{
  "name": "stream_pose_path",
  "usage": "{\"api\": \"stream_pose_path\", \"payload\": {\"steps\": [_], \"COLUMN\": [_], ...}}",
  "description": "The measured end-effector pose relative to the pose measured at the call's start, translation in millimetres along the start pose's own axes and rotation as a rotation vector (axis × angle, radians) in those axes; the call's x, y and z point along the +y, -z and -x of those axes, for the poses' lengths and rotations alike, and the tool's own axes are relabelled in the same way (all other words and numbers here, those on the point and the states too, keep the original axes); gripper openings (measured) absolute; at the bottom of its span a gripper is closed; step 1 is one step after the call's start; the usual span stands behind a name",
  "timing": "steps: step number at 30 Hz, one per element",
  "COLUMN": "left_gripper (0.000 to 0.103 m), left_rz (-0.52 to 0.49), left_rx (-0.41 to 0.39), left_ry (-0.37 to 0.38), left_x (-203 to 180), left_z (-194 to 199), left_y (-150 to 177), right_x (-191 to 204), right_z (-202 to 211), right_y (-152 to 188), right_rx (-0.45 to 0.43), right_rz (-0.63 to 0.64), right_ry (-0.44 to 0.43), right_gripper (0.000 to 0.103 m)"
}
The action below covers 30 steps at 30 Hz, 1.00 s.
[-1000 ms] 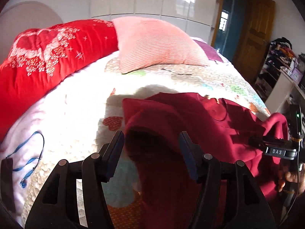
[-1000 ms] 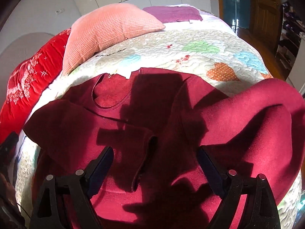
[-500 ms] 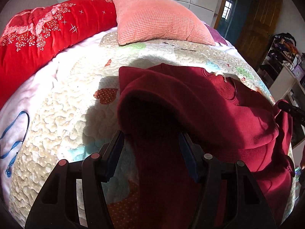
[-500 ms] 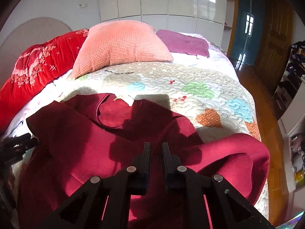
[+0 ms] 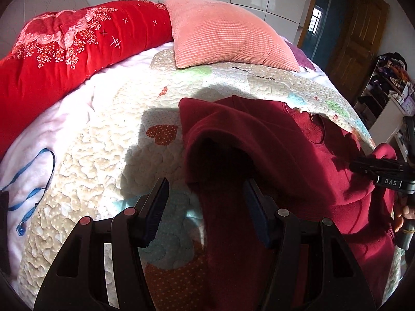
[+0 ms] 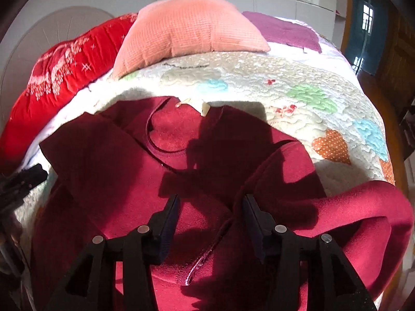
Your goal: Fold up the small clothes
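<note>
Lying spread on a quilt (image 5: pixel 103 155), a dark red top (image 5: pixel 298 160) is seen from the left wrist, filling the frame from 3 to 6 o'clock. The left gripper (image 5: pixel 206 204) is held low at 6 o'clock with its tongs apart and nothing clamped; the top's near edge and a folded-over sleeve lie between and beyond the fingers (image 5: pixel 155 207). A red duvet (image 5: pixel 64 51) is piled at 10 o'clock and a pink pillow (image 5: pixel 228 33) is propped at 12 o'clock. A blue lanyard (image 5: pixel 33 181) is left on the bedding at 9 o'clock. The right gripper (image 5: pixel 376 168) is seen at 3 o'clock over the far side of the top; from this view it cannot be told whether it is apart or together.

From the right wrist, the top (image 6: pixel 168 155) is shown with its neckline toward 12 o'clock, one sleeve folded across at 9 o'clock and the other bunched at 4 o'clock. The right gripper (image 6: pixel 210 215) is held at 6 o'clock with tongs apart, hovering over the chest of the garment, gripping nothing. The pillow (image 6: pixel 189 28) is seen at 12 o'clock, the duvet (image 6: pixel 52 77) at 10 o'clock, the quilt (image 6: pixel 311 90) at 2 o'clock. The left gripper (image 6: pixel 23 178) is glimpsed at 9 o'clock.
</note>
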<state>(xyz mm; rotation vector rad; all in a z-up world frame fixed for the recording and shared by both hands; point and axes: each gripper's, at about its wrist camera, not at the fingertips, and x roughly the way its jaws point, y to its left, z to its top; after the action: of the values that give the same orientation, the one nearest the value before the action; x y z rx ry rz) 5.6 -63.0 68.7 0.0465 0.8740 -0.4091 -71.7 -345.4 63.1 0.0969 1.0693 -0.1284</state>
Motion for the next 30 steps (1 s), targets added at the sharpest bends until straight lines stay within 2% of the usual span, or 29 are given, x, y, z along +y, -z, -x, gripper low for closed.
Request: {"api": "stream_pose_path", "payload": {"steps": [1,2,3,5,8,11,13,15,18,20,22,23,25,27,30], "left_gripper": [0.060,0.060,0.060,0.060,0.060,0.060,0.060,0.060,0.060,0.060,0.060,0.060,0.060,0.060,0.060], "left_rz": [0.008,0.018,0.030,0.059,0.091,0.078,0.055,0.013,-0.039,-0.070,-0.087,-0.089,-0.065,-0.048,-0.037], "left_rx": [-0.013,-0.031,-0.051,-0.089,-0.096,-0.096,-0.081,-0.041,0.041,0.103,0.105,0.101,0.094,0.067,0.056], "left_ry": [-0.003,-0.009,-0.015,-0.025,-0.008,0.006,0.023,0.035,0.030,0.000,-0.036,-0.039,-0.026,-0.029,-0.039], "left_x": [3.1,7.1,11.0,17.9,21.3,12.6,3.3,-8.4,-25.2,-33.4,-35.9,-35.8,-31.4,-28.2,-28.2], "left_z": [4.6,9.6,14.7,20.9,19.7,13.5,7.4,-5.3,-31.6,-50.8,-56.8,-55.1,-48.2,-40.1,-41.3], "left_y": [-2.3,-5.0,-9.0,-18.6,-31.8,-37.2,-35.9,-32.4,-21.1,-12.1,-7.3,-7.6,-11.3,-16.0,-20.9], "right_x": [2.0,4.0,4.2,0.3,1.0,5.2,-1.7,-10.7,-17.6,-25.8,-36.8,-42.0,-45.8,-42.8,-32.8], "right_z": [-0.5,3.4,10.1,27.0,51.4,70.2,79.3,77.7,48.5,22.1,7.3,10.7,29.2,49.2,67.5], "right_y": [2.3,4.9,6.1,6.3,3.3,-3.5,-10.3,-17.8,-22.9,-20.0,-14.4,-10.2,-3.7,0.5,7.7], "right_rx": [-0.003,-0.018,-0.039,-0.082,-0.145,-0.208,-0.238,-0.240,-0.166,-0.110,-0.041,-0.041,-0.093,-0.142,-0.218], "right_rz": [0.030,0.062,0.078,0.077,0.105,0.151,0.134,0.108,0.114,0.095,0.041,-0.003,-0.064,-0.085,-0.101], "right_ry": [0.036,0.073,0.089,0.073,0.121,0.246,0.289,0.336,0.399,0.410,0.388,0.350,0.304,0.278,0.193], "right_gripper": [0.034,0.019,0.010,0.010,0.007,0.007,0.007,0.007,0.007,0.007,0.007,0.007,0.009,0.017,0.021]}}
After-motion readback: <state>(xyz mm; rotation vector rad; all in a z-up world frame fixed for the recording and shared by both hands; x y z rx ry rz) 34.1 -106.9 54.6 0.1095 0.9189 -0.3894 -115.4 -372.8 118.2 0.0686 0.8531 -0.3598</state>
